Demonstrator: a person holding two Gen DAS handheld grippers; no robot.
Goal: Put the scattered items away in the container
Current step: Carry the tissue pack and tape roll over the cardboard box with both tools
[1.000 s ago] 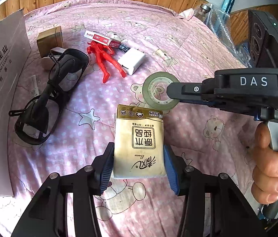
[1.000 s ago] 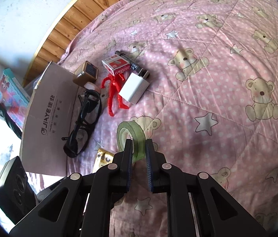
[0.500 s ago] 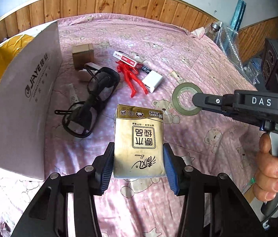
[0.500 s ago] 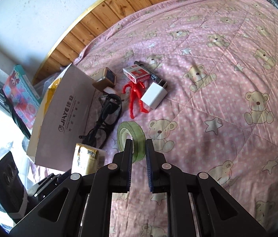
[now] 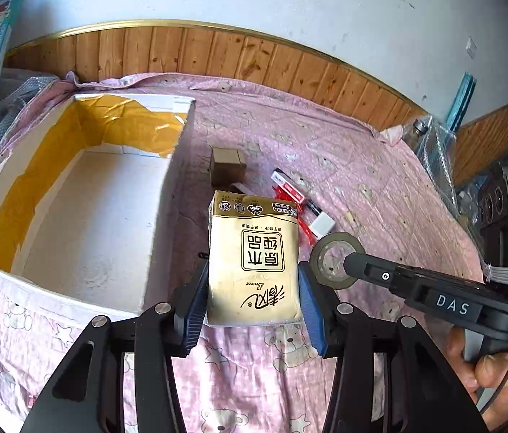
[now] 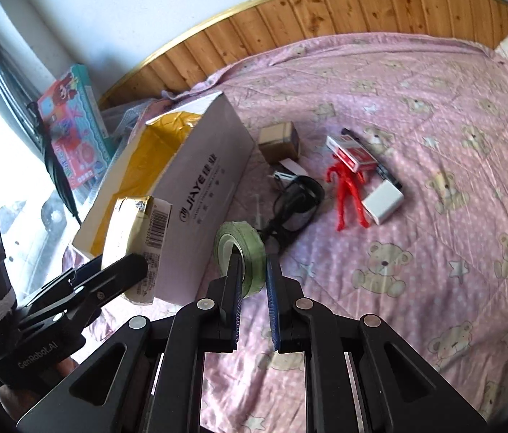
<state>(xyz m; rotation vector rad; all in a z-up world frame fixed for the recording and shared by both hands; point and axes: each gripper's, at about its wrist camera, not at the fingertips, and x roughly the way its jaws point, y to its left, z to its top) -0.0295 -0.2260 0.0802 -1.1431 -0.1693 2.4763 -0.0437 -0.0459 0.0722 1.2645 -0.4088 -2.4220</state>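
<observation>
Tissue pack (image 5: pixel 254 263): we hold it in the air in the left gripper (image 5: pixel 254 301), clamped by its two long sides, just beside the box's near right corner and not yet over the opening.
Tape roll (image 6: pixel 242 254): the right gripper (image 6: pixel 254 306) is closed across its band, one finger through the hole; in the left wrist view it hangs at 3 o'clock of the pack.
Step in hand: carrying both loads to the box. We judge it best to swing the pack toward 9 o'clock until it clears the wall, lower it over the floor, then let go; the roll follows, arms kept apart.
Looks: the pack is a soft cream and gold packet with dark printed characters and a barcode side; the roll is a pale green ring.
Box (image 5: pixel 167 195): white card, open top, yellow tape lining its inner walls, nothing inside that we can see.
Left on the quilt (image 6: pixel 470 252): black glasses (image 6: pixel 295 204), red figure (image 6: pixel 347 195), white charger (image 6: pixel 383 198), red carton (image 6: pixel 351 151), brown cube (image 6: pixel 279 140), from 12 to 3 o'clock of the roll.
</observation>
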